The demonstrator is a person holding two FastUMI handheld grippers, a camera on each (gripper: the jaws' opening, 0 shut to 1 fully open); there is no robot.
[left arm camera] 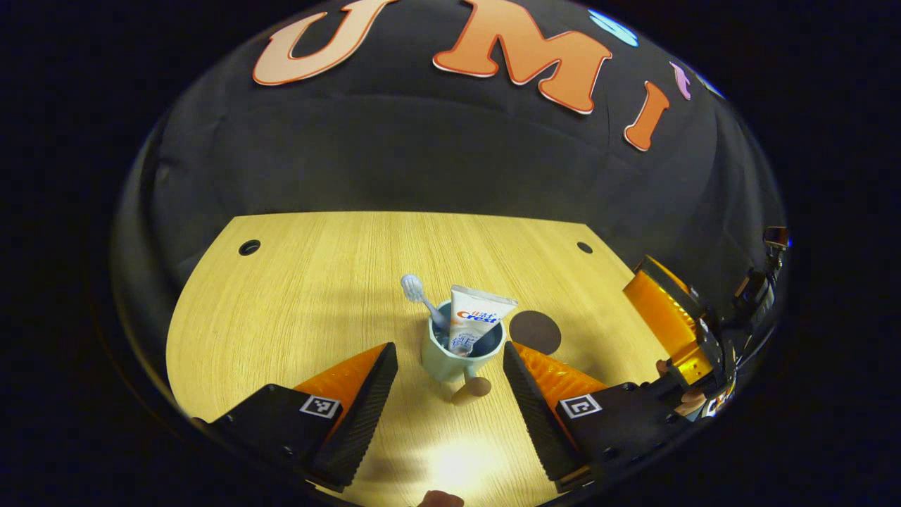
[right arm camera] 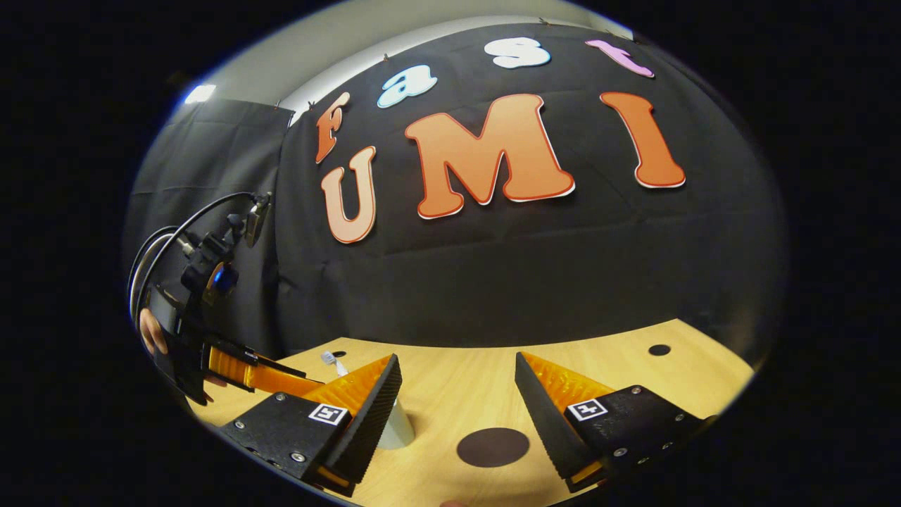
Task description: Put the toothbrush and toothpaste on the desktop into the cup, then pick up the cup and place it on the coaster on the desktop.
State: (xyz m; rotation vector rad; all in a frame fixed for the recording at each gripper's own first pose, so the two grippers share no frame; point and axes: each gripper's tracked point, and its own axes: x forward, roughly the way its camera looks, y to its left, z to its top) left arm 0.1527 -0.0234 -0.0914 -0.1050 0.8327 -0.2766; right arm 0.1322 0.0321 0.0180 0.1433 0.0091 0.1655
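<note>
A pale green cup point(left arm camera: 461, 355) stands on the wooden desk point(left arm camera: 317, 296), holding a toothbrush point(left arm camera: 422, 297) and a white toothpaste tube point(left arm camera: 473, 320) that lean out of it. The cup has a small wooden handle knob toward me. My left gripper point(left arm camera: 450, 394) is open, its fingers on either side of the cup without touching it. A dark round coaster point(left arm camera: 535, 332) lies just right of the cup. In the right gripper view, my right gripper point(right arm camera: 457, 412) is open above the coaster point(right arm camera: 493, 446); the cup point(right arm camera: 395, 429) is half hidden behind its left finger.
The right gripper's body point(left arm camera: 676, 324) and the hand holding it sit at the desk's right edge. In the right gripper view the left gripper's body point(right arm camera: 211, 352) shows at far left. Cable holes point(left arm camera: 249, 247) mark the desk's back corners.
</note>
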